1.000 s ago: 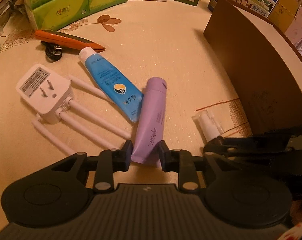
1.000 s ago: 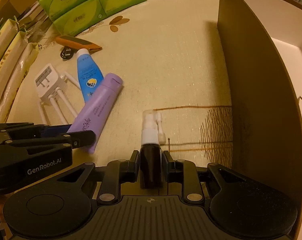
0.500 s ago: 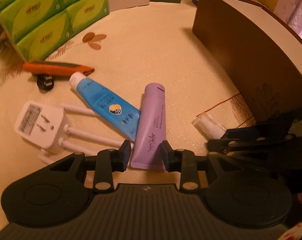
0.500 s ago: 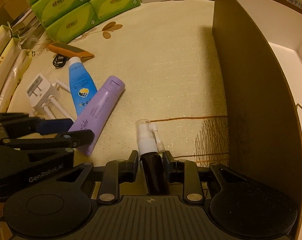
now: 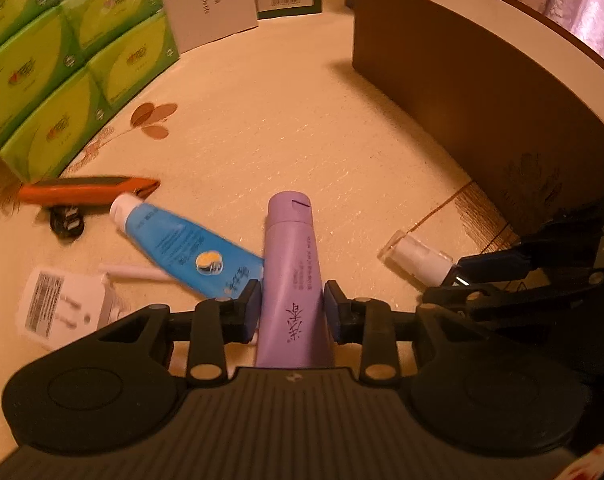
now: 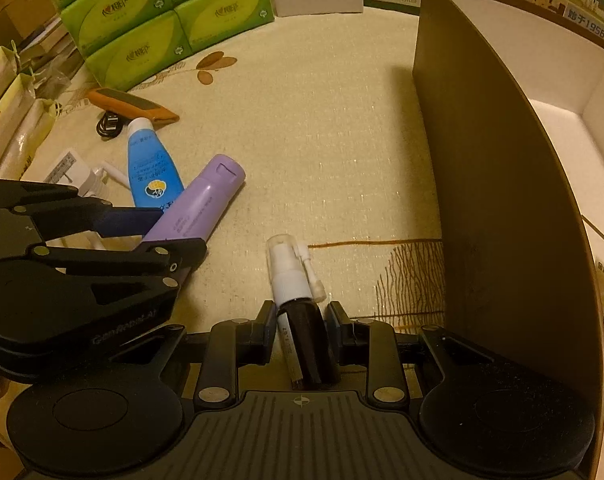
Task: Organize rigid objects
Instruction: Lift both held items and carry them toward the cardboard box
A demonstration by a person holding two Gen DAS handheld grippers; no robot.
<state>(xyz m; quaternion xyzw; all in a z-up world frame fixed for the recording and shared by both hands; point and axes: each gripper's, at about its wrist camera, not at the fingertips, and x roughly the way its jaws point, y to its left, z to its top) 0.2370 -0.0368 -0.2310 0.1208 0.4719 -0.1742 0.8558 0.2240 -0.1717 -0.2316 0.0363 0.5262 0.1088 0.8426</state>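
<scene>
On the left gripper (image 5: 292, 312): matte black plastic throughout. Carries a ribbed dark-grey deck with a small pale emblem at its middle. Spreads into two rounded lobes, each stamped with a shallow disc. Has angular finger bars with triangular cut-outs, each pinned by a pale round rivet. Ends in flat dark-blue pads (image 5: 250, 308).

On the right gripper (image 6: 302, 328): same black shell, same ribbed deck, a crosshair mark at its centre. Repeats the twin disc lobes, pale rivets and bluish pads (image 6: 264, 330).

Seen side-on from the right wrist: reads "GenRobot.AI" in grey lettering along the left gripper's flank.
</scene>
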